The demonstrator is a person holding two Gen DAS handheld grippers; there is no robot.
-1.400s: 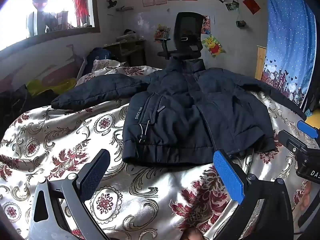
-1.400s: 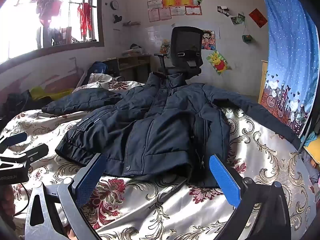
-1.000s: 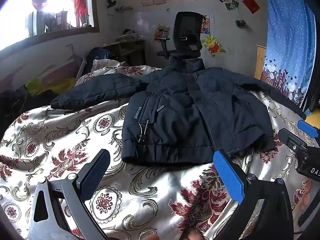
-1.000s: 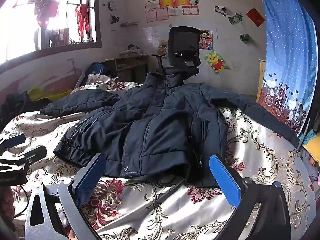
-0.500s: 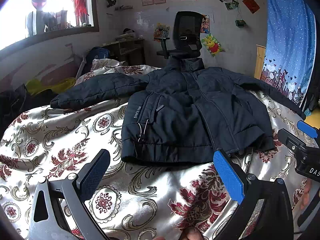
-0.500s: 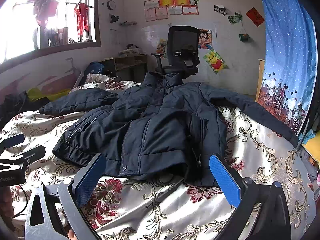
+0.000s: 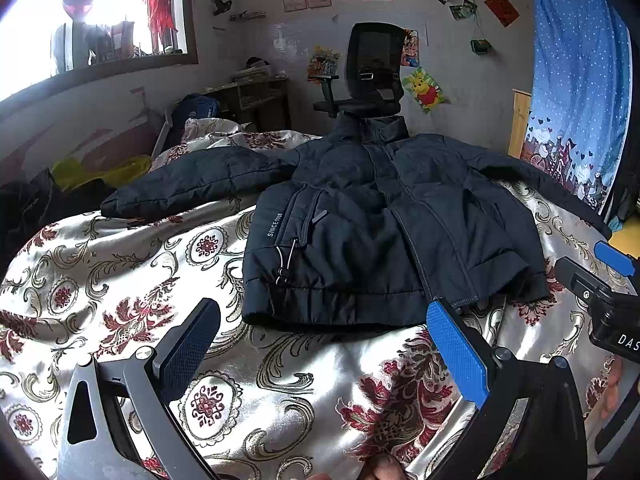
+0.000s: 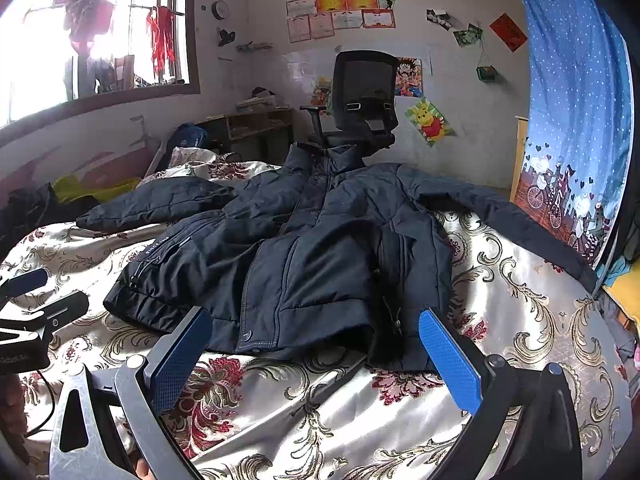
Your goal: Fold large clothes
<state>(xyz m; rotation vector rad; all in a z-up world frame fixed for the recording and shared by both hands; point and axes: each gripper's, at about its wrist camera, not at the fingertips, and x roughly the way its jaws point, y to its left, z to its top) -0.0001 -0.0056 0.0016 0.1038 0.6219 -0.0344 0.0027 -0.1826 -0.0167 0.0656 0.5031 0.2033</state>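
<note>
Dark navy padded jacket [image 7: 384, 216] spread front-up on a bed covered by a cream satin bedspread [image 7: 120, 264] with red and gold floral scrolls. Collar toward the far edge of the bed, hem toward the near edge, both sleeves stretched out to the sides, one toward each side edge. Front closed, with "SINCE 1968" printed in white beside a chest zip and a drawcord with toggle hanging near the hem. Hem corner on the jacket's right-hand side slightly lifted and rumpled in the right wrist view. Left gripper [image 7: 320, 344] low over the near part of the bed, just short of the hem, fingers [image 7: 456, 348] spread wide apart, nothing between them, not touching the cloth. Right gripper [image 8: 316, 356] likewise poised just before the hem at the other front panel, fingers [image 8: 448, 360] wide apart and empty. Each gripper visible at the edge of the other's view, well apart, one toward each near corner of the jacket. Beyond the far edge of the bed, a black mesh office chair [image 7: 374, 68] against a wall with certificates and cartoon posters. Blue starry curtain [image 7: 576, 80] at the right, bright window [image 7: 100, 20] at the left.
</note>
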